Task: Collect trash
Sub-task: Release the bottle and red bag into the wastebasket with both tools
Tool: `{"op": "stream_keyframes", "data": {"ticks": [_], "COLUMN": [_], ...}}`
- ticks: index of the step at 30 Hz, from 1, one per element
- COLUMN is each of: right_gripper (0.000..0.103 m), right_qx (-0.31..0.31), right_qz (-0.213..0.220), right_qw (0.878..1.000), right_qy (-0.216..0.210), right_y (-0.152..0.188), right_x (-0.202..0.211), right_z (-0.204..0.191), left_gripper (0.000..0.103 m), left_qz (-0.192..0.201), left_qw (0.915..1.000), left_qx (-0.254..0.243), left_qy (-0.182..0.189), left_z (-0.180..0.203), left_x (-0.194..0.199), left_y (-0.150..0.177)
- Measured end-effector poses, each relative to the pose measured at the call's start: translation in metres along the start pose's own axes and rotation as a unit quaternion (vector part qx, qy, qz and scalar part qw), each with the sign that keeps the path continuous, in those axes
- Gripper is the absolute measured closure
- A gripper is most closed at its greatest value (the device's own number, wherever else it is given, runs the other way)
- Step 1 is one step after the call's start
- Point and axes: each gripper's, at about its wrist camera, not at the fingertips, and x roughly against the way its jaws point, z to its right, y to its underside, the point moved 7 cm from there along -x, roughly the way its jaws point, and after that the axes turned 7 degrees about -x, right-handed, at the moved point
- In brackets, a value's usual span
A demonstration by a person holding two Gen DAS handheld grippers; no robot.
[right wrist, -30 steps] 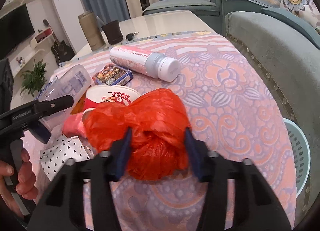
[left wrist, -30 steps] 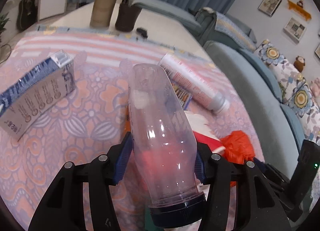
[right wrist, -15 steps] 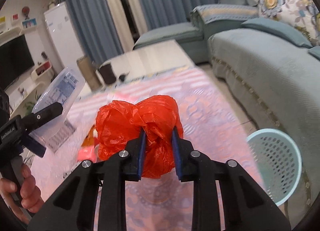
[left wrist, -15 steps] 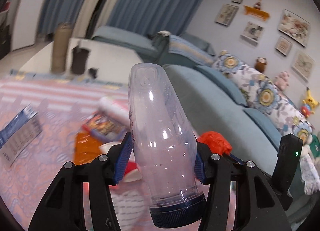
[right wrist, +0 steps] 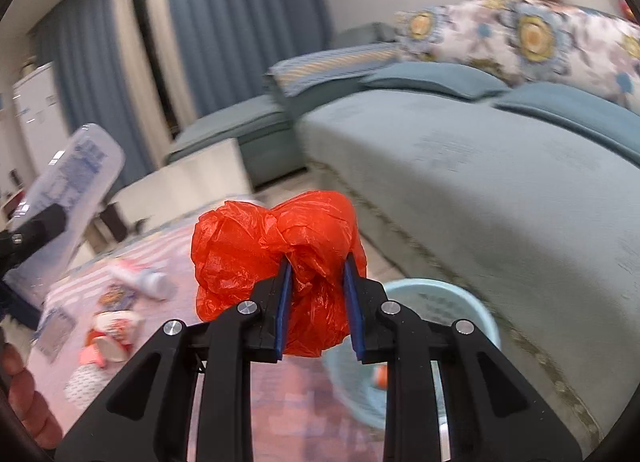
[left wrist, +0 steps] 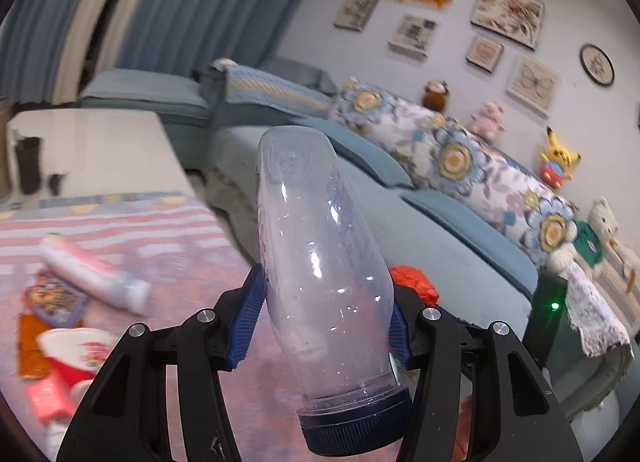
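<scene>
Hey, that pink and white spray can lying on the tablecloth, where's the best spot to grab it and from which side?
Grip the spray can around the middle of its body, coming from above with the claw's fingers across its length. It lies on its side on the tablecloth, so the round body probably offers the steadiest hold; the capped end looks narrower.

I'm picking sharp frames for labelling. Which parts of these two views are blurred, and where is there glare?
Left wrist view: the clear bottle in the left gripper is sharp with small white highlights; the table litter at left is smeared. Right wrist view: the red bag in the right gripper is crisp; sofa, curtains and blue basket are motion-blurred. Both views bend at the edges.
</scene>
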Motion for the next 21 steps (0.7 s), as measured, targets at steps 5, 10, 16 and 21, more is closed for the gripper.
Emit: {"op": "stream_keyframes", "data": {"ticks": [5,10,16,21], "right_gripper": [0.082,0.081,0.076,0.072], "right_qx": [-0.051,-0.086,-0.115,-0.132], "right_qz": [-0.029,-0.069,-0.114,-0.121], "right_qw": [0.997,0.991,0.983,0.98], "right_qy": [0.043,0.076,0.088,0.084], "right_y": [0.009,0.032,0.058,0.063], "right_x": [-0.024,-0.049,-0.074,-0.078], "right_z": [0.064,0.107,0.125,0.133], "left_gripper": [0.051,0.051,0.05,0.042], "left_qz": [-0.063,-0.132,-0.206,-0.206], "left_qw": [0.9977,0.9903,0.9767,0.9765], "left_qx": [-0.015,-0.03,-0.052,-0.055], "left_qy": [0.022,0.033,0.031,0.029], "left_z": [0.029,0.047,0.056,0.05], "left_x": [-0.06,-0.11,-0.158,-0.161], "left_y": [0.018,0.047,0.086,0.092]}}
